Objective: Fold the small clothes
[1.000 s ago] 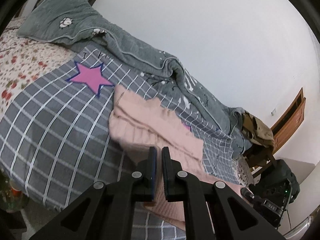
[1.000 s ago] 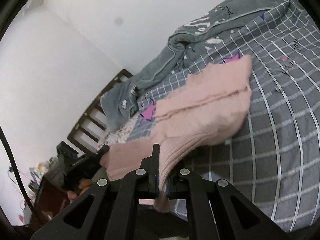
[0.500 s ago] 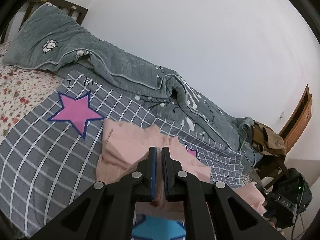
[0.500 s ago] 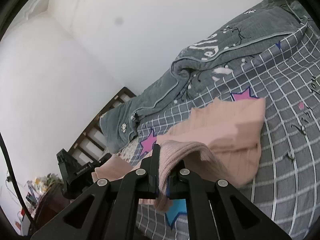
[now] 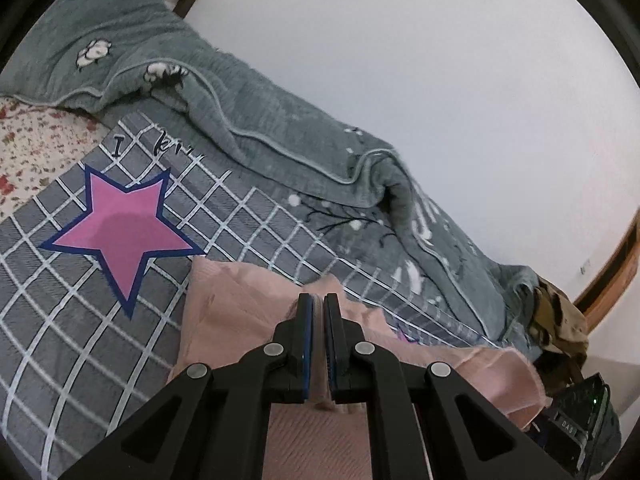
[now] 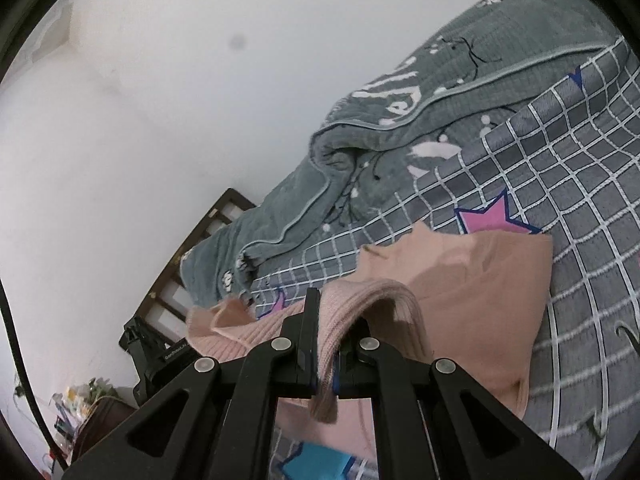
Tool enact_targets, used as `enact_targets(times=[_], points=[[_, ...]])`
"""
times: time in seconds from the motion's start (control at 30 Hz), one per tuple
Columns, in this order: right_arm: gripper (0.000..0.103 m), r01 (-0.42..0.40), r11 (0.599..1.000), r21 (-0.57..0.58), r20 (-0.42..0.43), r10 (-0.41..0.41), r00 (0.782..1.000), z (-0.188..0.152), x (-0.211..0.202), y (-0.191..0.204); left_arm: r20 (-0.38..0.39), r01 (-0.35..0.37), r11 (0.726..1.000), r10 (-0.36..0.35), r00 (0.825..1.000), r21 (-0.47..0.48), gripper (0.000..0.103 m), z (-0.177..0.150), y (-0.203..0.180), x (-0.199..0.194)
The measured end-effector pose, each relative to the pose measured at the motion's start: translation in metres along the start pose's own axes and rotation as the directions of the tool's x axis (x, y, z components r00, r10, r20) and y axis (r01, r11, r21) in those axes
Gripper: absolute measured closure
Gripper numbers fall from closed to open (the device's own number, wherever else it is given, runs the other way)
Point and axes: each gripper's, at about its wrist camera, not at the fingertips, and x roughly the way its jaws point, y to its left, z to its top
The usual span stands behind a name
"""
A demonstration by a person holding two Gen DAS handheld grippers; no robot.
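A small pink knit garment (image 5: 224, 320) lies on the grey checked bed cover (image 5: 60, 340), and part of it is lifted between the two grippers. In the left wrist view my left gripper (image 5: 318, 304) is shut on a thin edge of the pink cloth. The right wrist view shows my right gripper (image 6: 326, 300) shut on the ribbed pink hem (image 6: 372, 296), which drapes over its right finger. The flat part of the garment (image 6: 488, 280) lies just beyond it. The other gripper's black body shows at the edge of each view (image 5: 576, 420) (image 6: 160, 354).
A grey-green quilt (image 5: 260, 120) is bunched along the white wall behind the garment. A pink star (image 5: 120, 236) marks the cover at left, next to a floral sheet (image 5: 28, 152). Brown clothes (image 5: 560, 320) hang at the right. A dark headboard (image 6: 192, 252) stands at the bed's end.
Both grippers have travelled across the bed toward the quilt, still shut on the pink hem. The lifted hem now sits over the garment's flat part, near its far edge.
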Motion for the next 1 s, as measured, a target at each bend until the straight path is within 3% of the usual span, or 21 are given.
enact_targets(times=[0.3,0.47,0.5,0.57,0.6,0.63,0.73,1.0], points=[[0.098,0.022,0.997,0.067,-0.055,-0.018,0.998,0.027,0.056,-0.042,-0.053,-0.069,0.997,0.068,0.996,-0.032,0.096,0.007,0.017,0.061],[0.097,0.094,0.993,0.071,-0.075,-0.088,0.993,0.037,0.082,-0.063,-0.083,-0.084,0.995,0.08,0.993,-0.052,0.096,0.009,0.027,0.084],[0.093,0.108,0.991,0.077,-0.079,-0.102,0.992,0.038,0.086,-0.068,-0.084,-0.065,0.995,0.059,0.995,-0.075,0.094,0.009,0.031,0.087],[0.081,0.172,0.981,0.091,-0.092,-0.164,0.982,0.039,0.093,-0.081,-0.067,-0.044,0.991,0.035,0.997,-0.13,0.079,0.011,0.041,0.087],[0.07,0.212,0.974,0.083,-0.094,-0.204,0.974,0.039,0.095,-0.085,-0.064,-0.043,0.989,0.034,0.997,-0.139,0.063,0.012,0.043,0.086],[0.065,0.248,0.967,0.063,-0.086,-0.242,0.966,0.038,0.096,-0.087,-0.06,-0.043,0.989,0.035,0.998,-0.141,0.05,0.013,0.043,0.087],[0.065,0.309,0.951,0.001,-0.089,-0.307,0.947,0.036,0.096,-0.085,-0.047,-0.049,0.992,0.044,0.998,-0.115,0.047,0.013,0.04,0.084],[0.064,0.38,0.912,-0.155,-0.103,-0.397,0.912,0.024,0.081,-0.054,-0.107,-0.104,0.994,0.1,0.989,-0.031,0.046,-0.001,0.031,0.084]])
